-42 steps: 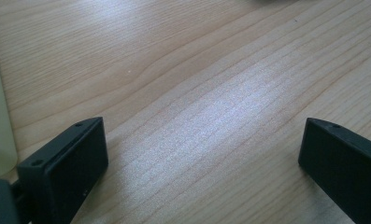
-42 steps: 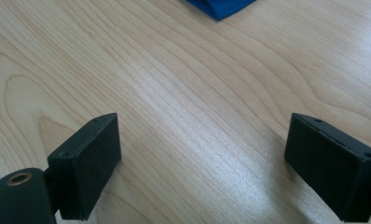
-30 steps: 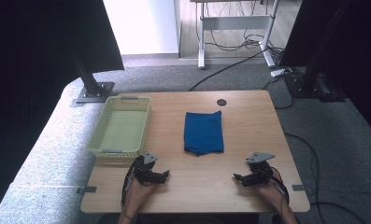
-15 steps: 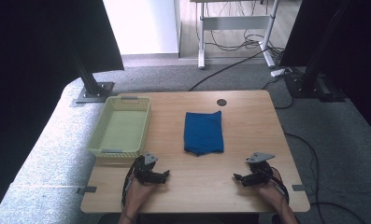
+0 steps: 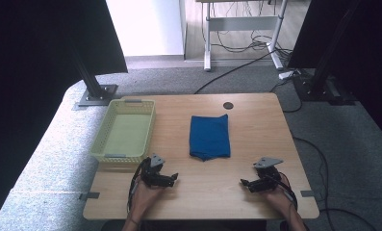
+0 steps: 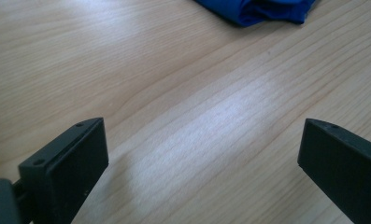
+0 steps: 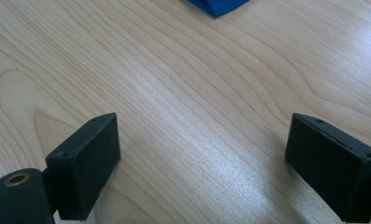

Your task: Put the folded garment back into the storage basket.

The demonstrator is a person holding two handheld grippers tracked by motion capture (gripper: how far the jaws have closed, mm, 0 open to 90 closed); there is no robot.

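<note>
From the high view we see a wooden table [image 5: 256, 120] with a pale yellow basket [image 5: 102, 144] standing on its left part, its near rim just beyond the left gripper [image 5: 171, 178]; a small dark round disc [image 5: 228, 105] sits near the far edge, and cables trail across the grey floor [image 5: 352, 130] past the table. The folded blue cloth [image 5: 209, 136] lies flat in the middle of the table, to the right of the basket and apart from it. Our two hands come in at the near edge: the left gripper rests on the wood ahead of the left hand [image 5: 145, 195], with the cloth farther out and to its right, while the right gripper [image 5: 244, 183] rests ahead of the right hand [image 5: 275, 195], with the cloth farther out and to its left. Bare wood lies between each gripper and the cloth. In the left gripper view we look along the left gripper [image 6: 199, 154], jaws spread wide over bare wood, and a bunched edge of the blue cloth [image 6: 258, 9] shows at the top, well apart from the jaws. In the right gripper view the right gripper [image 7: 202, 154] likewise has its jaws spread wide with nothing between them, and a corner of the blue cloth [image 7: 216, 6] shows at the top edge, well apart.
</note>
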